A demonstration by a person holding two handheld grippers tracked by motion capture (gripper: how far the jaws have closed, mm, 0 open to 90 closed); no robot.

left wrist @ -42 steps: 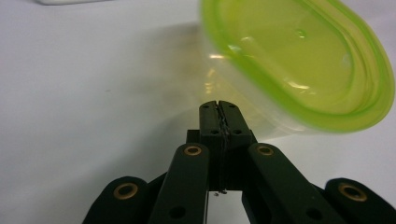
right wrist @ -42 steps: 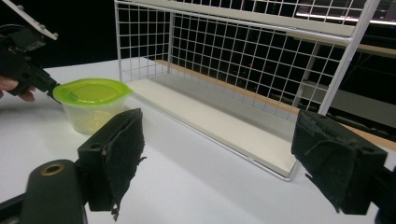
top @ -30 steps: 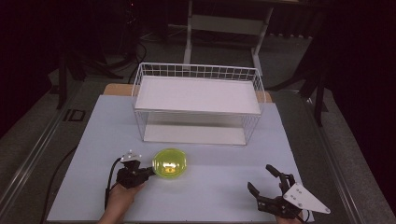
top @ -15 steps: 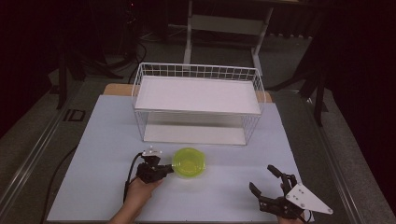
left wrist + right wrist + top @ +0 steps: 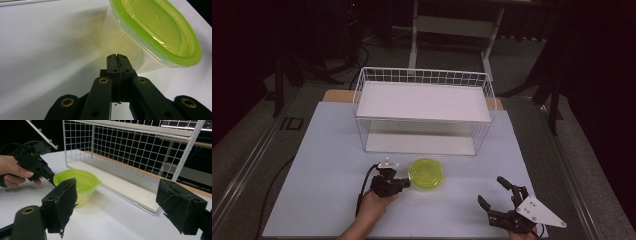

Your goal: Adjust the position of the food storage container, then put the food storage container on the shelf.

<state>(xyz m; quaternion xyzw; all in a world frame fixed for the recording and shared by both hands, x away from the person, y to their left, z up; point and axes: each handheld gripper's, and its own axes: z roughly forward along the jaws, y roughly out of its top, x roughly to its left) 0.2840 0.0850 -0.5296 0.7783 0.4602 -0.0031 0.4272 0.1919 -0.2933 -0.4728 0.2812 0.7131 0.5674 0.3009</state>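
Observation:
A clear round container with a lime-green lid [image 5: 427,173] [image 5: 155,30] [image 5: 75,181] stands on the white table, just in front of the wire rack. My left gripper [image 5: 404,184] [image 5: 117,57] [image 5: 51,180] is shut with nothing between its jaws. Its tips rest against the container's left side, under the lid's rim. My right gripper [image 5: 491,190] [image 5: 122,205] is open and empty near the table's front right, a good way from the container.
A white wire rack [image 5: 422,75] [image 5: 140,152] with a white upper shelf and a low bottom board stands across the middle of the table [image 5: 327,150]. A black cable trails from the left gripper toward the front edge.
The left gripper and hand have moved right and slightly away from the person, and the container has slid right with them, closer to the rack. The right gripper has stayed in place.

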